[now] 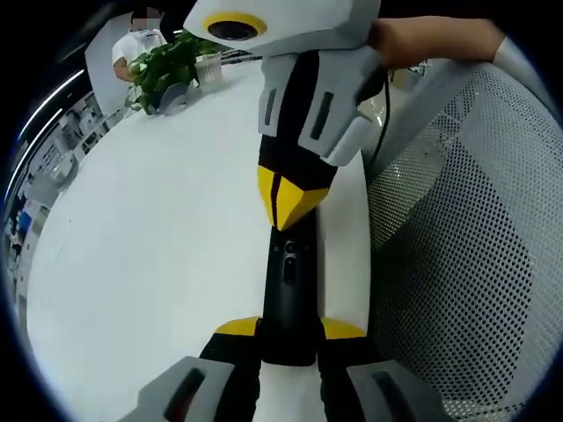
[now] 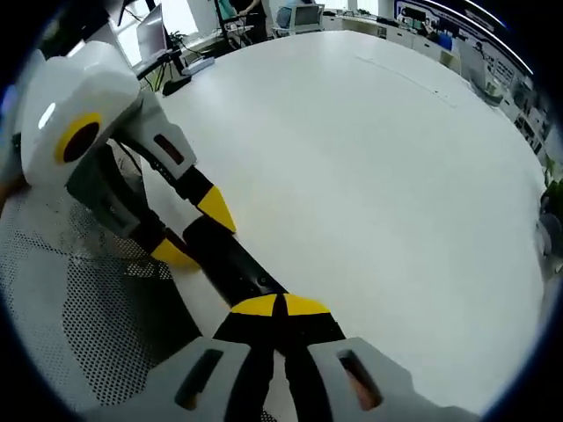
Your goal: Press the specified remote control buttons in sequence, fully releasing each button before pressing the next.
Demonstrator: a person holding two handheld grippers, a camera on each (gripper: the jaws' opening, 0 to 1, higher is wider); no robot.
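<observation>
A slim black remote (image 1: 288,272) lies lengthwise near the white table's (image 1: 158,237) edge. My left gripper (image 1: 290,330) is shut on its near end, one yellow-tipped jaw on each side. My right gripper (image 1: 290,200) comes down from above with its yellow tips shut together, and they touch the remote's top face just beyond the small buttons. In the right gripper view, the right gripper (image 2: 281,306) rests its shut tips on the remote (image 2: 236,268). The left gripper (image 2: 193,233) clamps the remote from the left there. A hand holds the right gripper.
A grey mesh chair (image 1: 466,246) stands right beside the table edge, close to the remote, and appears again as the mesh chair (image 2: 79,308). A potted plant (image 1: 163,66) sits at the far end of the table. Monitors (image 2: 149,35) stand beyond the wide white tabletop (image 2: 378,167).
</observation>
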